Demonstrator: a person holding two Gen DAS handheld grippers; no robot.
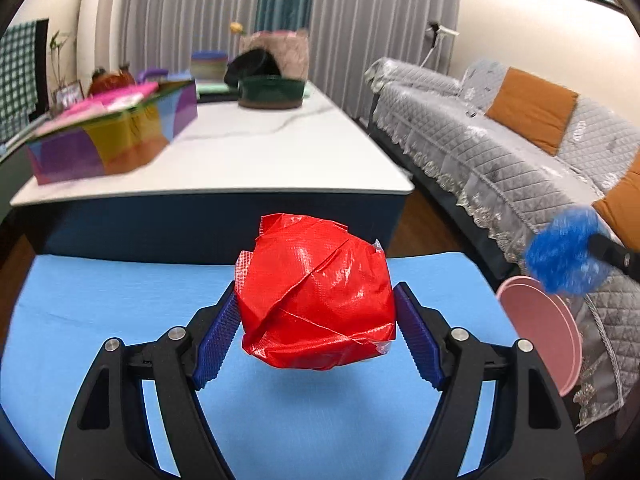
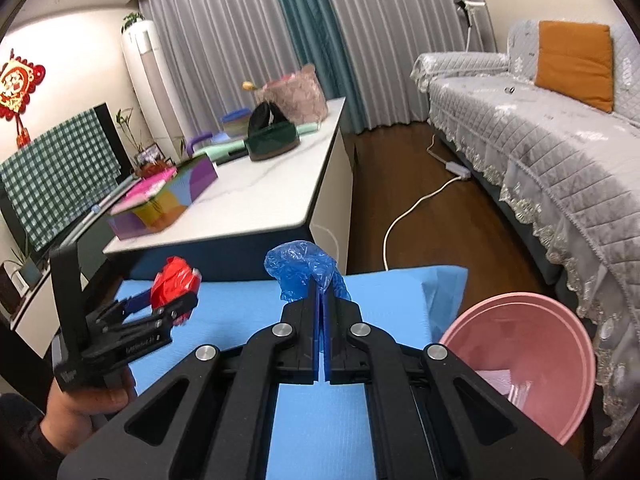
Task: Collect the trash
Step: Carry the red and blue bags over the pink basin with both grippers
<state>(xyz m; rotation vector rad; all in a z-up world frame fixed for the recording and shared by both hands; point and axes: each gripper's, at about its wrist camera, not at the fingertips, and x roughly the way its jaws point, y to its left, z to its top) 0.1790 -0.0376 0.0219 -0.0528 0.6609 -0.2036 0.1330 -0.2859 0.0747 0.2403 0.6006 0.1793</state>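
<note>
Left wrist view: the left gripper is clamped on a red plastic wad, its ribbed pads pressing both sides and holding it above the blue mat. Right wrist view: the right gripper has its jaws together, pinching a blue plastic wad that bulges above the tips, with the pink basin just to its right beside the sofa. Both pieces appear picked up; what seems left is dropping them into the basin, which already holds some pale scraps.
</note>
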